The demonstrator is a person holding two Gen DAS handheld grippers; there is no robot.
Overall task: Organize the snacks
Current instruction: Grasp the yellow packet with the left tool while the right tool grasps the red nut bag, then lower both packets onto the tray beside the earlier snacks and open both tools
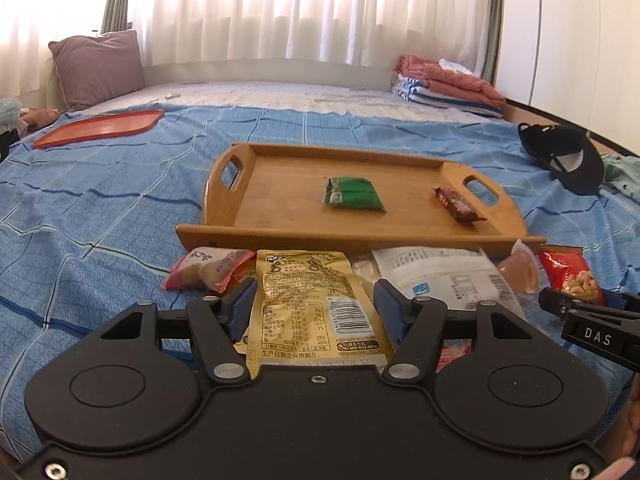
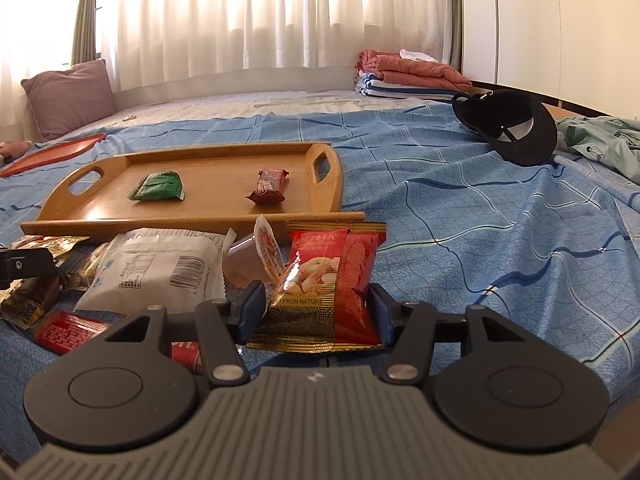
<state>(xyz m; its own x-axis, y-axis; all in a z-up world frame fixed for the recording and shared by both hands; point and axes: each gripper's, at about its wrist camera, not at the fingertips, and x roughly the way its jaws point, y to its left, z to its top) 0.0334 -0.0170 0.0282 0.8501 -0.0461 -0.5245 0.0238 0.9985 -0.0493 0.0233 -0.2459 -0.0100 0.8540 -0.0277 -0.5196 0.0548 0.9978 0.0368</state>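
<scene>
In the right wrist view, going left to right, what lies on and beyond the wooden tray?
Red lid → green packet on the wooden tray → dark red wrapped snack → black cap → pale green garment.

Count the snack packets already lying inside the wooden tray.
2. A green packet lies near the middle of the wooden tray, and a dark red-brown bar lies by its right handle. Nothing there looks hidden; the other snacks sit on the bedspread in front.

A wooden tray (image 2: 120,222) is lying flat on the bed, holding a green packet (image 2: 158,187) and, at its three o'clock, a brown bar (image 2: 269,187). At the tray's six o'clock, loose snacks are lying: a gold pouch (image 1: 312,304), a white packet (image 2: 160,276), a red nut bag (image 2: 332,284).
</scene>
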